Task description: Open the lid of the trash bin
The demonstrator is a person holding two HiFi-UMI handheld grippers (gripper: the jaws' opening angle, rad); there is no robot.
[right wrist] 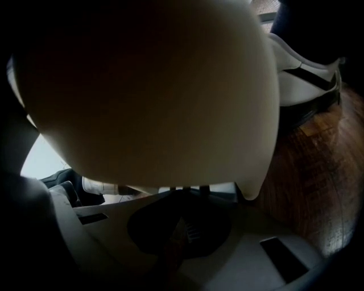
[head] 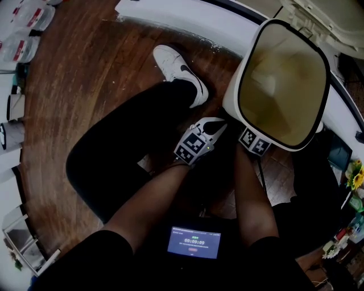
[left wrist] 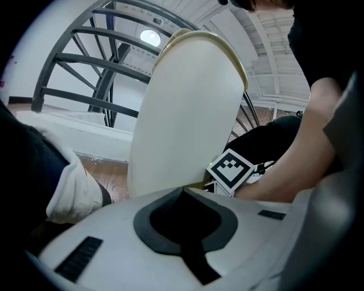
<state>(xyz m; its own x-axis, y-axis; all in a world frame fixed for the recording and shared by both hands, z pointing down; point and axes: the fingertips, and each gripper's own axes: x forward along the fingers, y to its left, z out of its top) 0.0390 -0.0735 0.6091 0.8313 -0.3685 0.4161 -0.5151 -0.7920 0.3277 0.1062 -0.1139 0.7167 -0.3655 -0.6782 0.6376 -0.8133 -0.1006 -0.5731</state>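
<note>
Nearest the person, both forearms reach forward and down over the lap. The left gripper (head: 207, 133) has its jaws pressed together on nothing, their tips pointing at the white side wall of the trash bin (head: 233, 94), close to it but apart. The right gripper (head: 254, 142) lies just right of the left one and is the nearer of the two to the bin. Its marker cube sits against the bin's near edge, and in the right gripper view the cream wall fills the space directly above the jaws. Those jaws also look closed with nothing between them, though that view is dim. The bin stands on the wooden floor (head: 85, 85) ahead and to the right of both tools, beside a white shoe (head: 182, 71). Its mouth faces up, with the long axis running from the grippers toward the far side. Beyond the far rim a ribbed white lid (head: 313, 17) seems to be tipped back already, so the hinge is probably at that far end. Any further lift would need a reach from the near rim across the mouth, and the right gripper is better placed for it.
</note>
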